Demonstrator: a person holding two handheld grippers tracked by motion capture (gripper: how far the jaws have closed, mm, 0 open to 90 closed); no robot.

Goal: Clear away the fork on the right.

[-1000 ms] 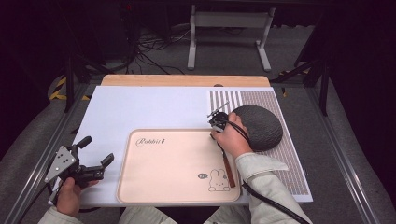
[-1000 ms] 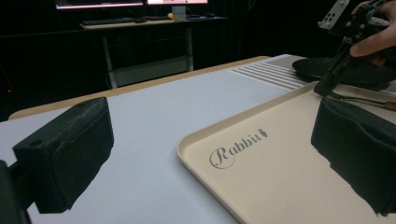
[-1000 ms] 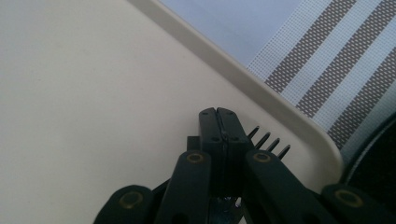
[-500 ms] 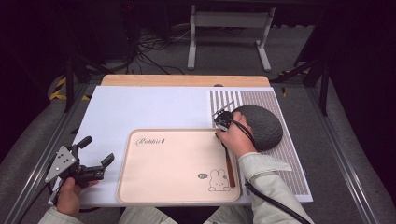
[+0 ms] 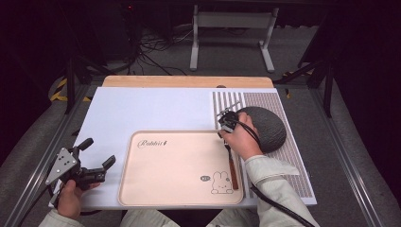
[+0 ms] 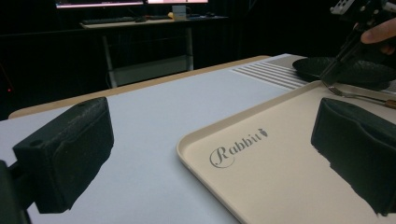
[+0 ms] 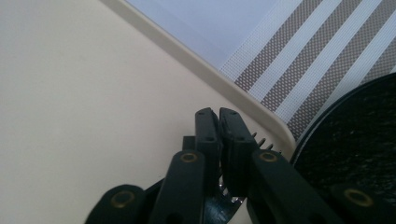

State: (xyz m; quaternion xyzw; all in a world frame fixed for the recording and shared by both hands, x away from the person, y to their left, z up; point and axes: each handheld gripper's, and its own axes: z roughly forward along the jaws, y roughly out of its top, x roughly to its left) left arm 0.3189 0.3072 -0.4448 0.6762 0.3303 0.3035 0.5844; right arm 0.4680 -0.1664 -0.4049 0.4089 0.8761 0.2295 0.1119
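Note:
A fork (image 5: pixel 232 172) with a brown handle lies along the right side of a cream tray (image 5: pixel 179 165) printed with a rabbit. My right gripper (image 5: pixel 223 135) points down at the fork's head near the tray's far right corner. In the right gripper view its jaws (image 7: pixel 219 112) have just been opening a hair and still stand nearly together on the fork's neck, with the tines (image 7: pixel 264 142) peeking out beside them. The left gripper view shows that gripper (image 6: pixel 327 77) touching the fork (image 6: pixel 359 96). My left gripper (image 5: pixel 99 152) rests open at the near left, holding nothing.
A dark round plate (image 5: pixel 265 127) sits on a striped mat (image 5: pixel 293 165) just right of the tray. Under both lies a white board (image 5: pixel 156 109). Metal rails run along the table's sides, and cables and a stand lie beyond its far edge.
My right hand has shifted slightly to the right, and the fork's handle now shows lying on the tray beside the sleeve. The left gripper has not moved.

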